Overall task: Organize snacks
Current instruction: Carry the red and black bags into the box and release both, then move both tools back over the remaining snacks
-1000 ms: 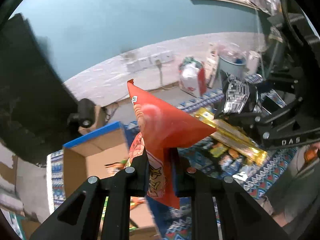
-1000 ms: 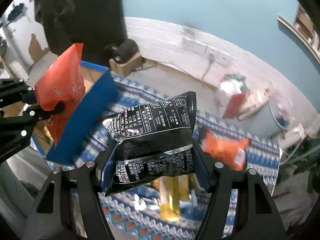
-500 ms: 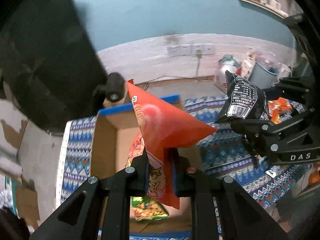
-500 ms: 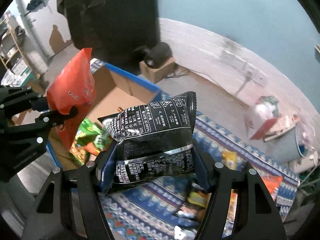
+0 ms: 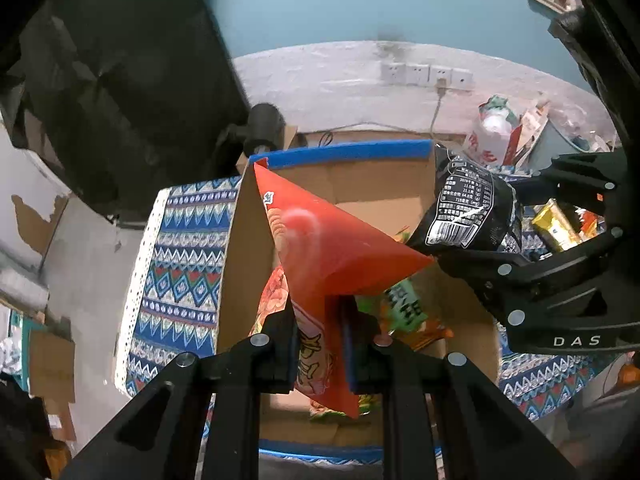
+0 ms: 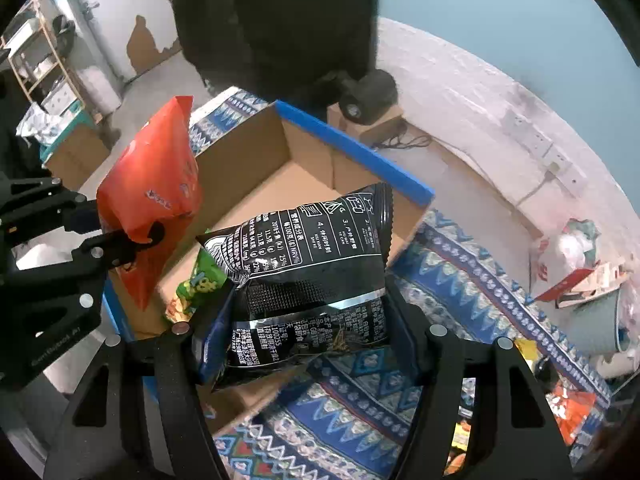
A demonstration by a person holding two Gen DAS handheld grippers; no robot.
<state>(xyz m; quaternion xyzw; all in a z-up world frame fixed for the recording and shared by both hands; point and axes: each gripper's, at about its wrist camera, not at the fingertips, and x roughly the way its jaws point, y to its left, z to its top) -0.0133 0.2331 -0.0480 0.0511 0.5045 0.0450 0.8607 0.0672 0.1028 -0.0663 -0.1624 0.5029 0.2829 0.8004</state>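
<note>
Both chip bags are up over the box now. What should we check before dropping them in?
1. Left gripper pinches the orange bag: ok.
2. Right gripper clamps the black bag: ok.
3. Cardboard box is open on top: ok.
4. Bare floor is left in the box beside the green bag: ok.
5. Both bags are over the opening: the orange bag looks so; the black bag seems to hang near the box's right edge, so cannot tell.
6. The two bags are apart from each other: the orange bag's corner comes very close to the black bag in the left wrist view, so cannot tell.
</note>
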